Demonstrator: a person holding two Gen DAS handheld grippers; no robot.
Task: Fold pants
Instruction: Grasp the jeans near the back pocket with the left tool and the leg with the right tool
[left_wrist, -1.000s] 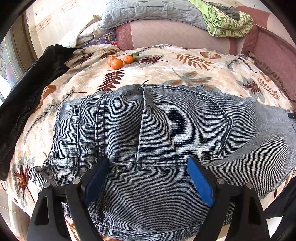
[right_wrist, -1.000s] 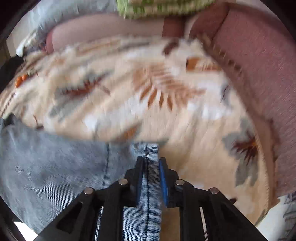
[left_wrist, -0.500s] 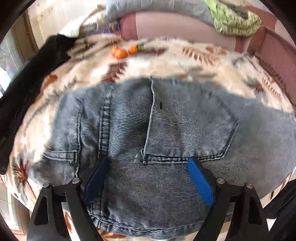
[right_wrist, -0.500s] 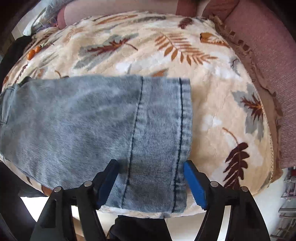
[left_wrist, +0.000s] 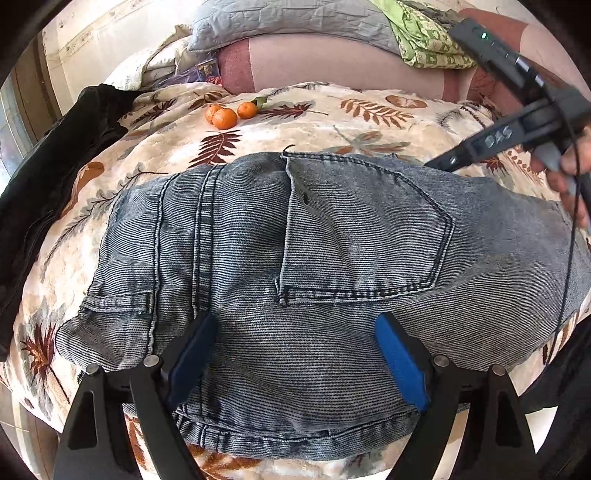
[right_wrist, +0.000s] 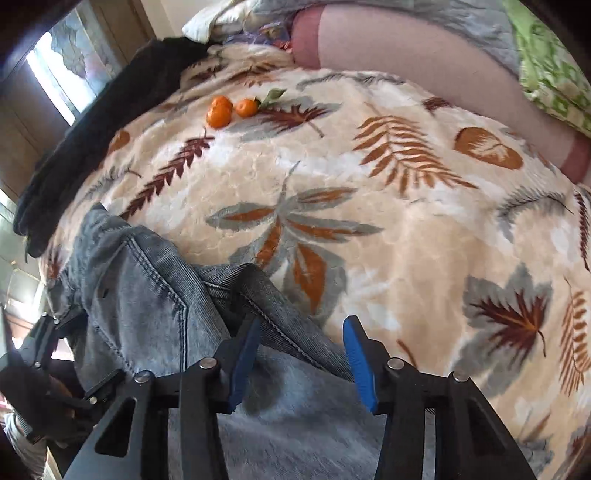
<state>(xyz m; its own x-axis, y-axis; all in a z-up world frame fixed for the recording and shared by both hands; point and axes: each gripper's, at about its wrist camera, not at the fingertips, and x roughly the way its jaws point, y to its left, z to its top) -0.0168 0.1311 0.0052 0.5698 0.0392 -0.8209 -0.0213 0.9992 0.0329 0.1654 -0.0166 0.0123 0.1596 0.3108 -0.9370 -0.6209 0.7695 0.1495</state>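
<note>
Faded blue jeans (left_wrist: 295, 258) lie flat on a leaf-patterned blanket (left_wrist: 332, 118), back pocket up, waistband toward the near edge. My left gripper (left_wrist: 295, 354) is open just above the seat of the jeans, below the pocket. My right gripper (right_wrist: 301, 354) is open over the far edge of the jeans (right_wrist: 155, 314), where a fold of denim lies between the fingers. The right gripper's body also shows in the left wrist view (left_wrist: 509, 125) at the upper right, held by a hand.
Three oranges (left_wrist: 229, 112) sit on the blanket beyond the jeans. A black garment (left_wrist: 55, 177) lies along the left edge. Pillows and a green quilt (left_wrist: 424, 40) are piled at the back against a pink headboard.
My right gripper let go of the jeans' hem, opened, and moved left along the jeans to the pocket area. The left gripper stayed open over the seat.
</note>
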